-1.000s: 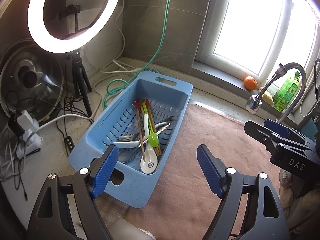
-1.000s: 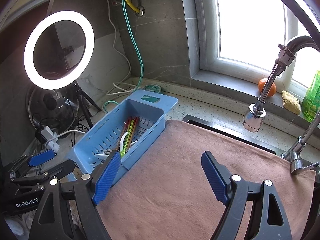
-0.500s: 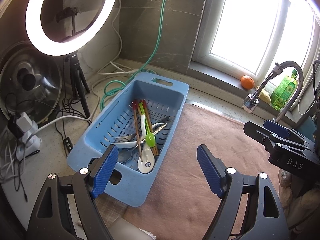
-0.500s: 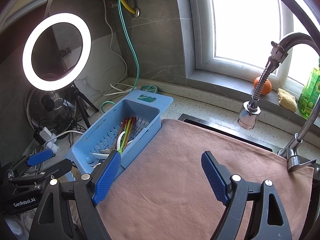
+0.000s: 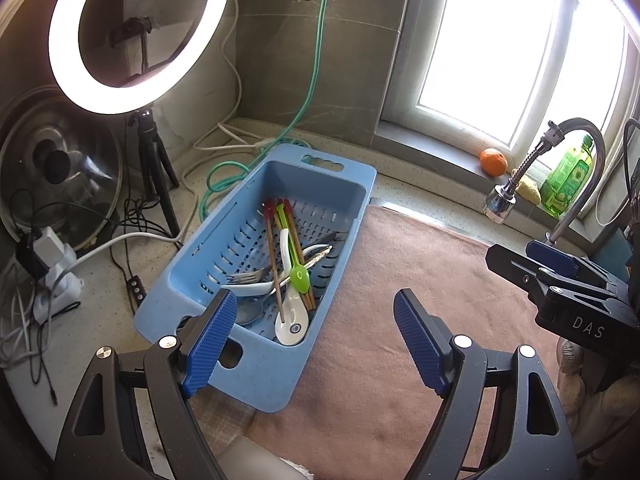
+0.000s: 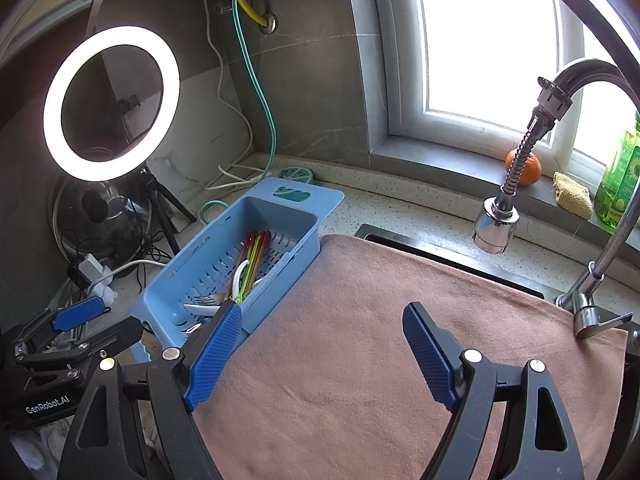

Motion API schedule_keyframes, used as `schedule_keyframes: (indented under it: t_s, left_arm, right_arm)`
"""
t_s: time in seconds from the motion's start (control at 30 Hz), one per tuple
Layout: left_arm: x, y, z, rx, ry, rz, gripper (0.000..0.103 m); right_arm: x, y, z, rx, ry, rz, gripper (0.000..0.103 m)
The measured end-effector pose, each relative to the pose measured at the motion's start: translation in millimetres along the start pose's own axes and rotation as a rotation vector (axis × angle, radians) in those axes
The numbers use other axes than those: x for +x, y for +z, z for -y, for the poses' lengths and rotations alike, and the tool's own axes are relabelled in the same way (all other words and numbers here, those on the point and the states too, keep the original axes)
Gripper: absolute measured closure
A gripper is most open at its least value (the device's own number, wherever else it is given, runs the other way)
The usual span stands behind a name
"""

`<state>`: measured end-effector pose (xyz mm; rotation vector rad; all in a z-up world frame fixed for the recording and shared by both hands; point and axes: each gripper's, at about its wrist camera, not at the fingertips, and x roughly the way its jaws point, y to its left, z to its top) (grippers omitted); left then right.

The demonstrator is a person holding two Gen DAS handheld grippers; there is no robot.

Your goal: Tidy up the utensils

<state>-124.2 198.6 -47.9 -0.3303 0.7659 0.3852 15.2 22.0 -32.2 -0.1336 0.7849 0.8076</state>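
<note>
item: blue slotted plastic drain basket, on the speckled stone desk, its right side touching the pink-brown cloth mat; long axis runs near-left to far-right, handle slot at the far end; contents, heaped and crossing: red-tipped wooden chopsticks and green plastic spoon lying roughly along the basket's length, tips far, bowl near; white ceramic soup spoon bowl nearest; metal fork lying crosswise, tines left; left hand-held gripper spread wide, holding nothing, hovering over the basket's near end; right hand-held gripper likewise spread and empty, above the mat; step, judged: utensils lie mixed in the basket, mat bare, which fits either sorting still ahead or utensils gathered back; any pick would need the jaws aligned across a handle, clear of crossing pieces.
</note>
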Motion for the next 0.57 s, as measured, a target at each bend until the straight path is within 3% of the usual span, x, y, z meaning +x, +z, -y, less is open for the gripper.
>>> schedule_keyframes:
  t_s: [0.57]
  left_arm:
    - [-0.1,-2.1,2.4,0.020,0.002,0.005,0.022]
  right_arm:
    - [4.3,-4.6,7.4,0.025,-0.005,-0.017,0.023]
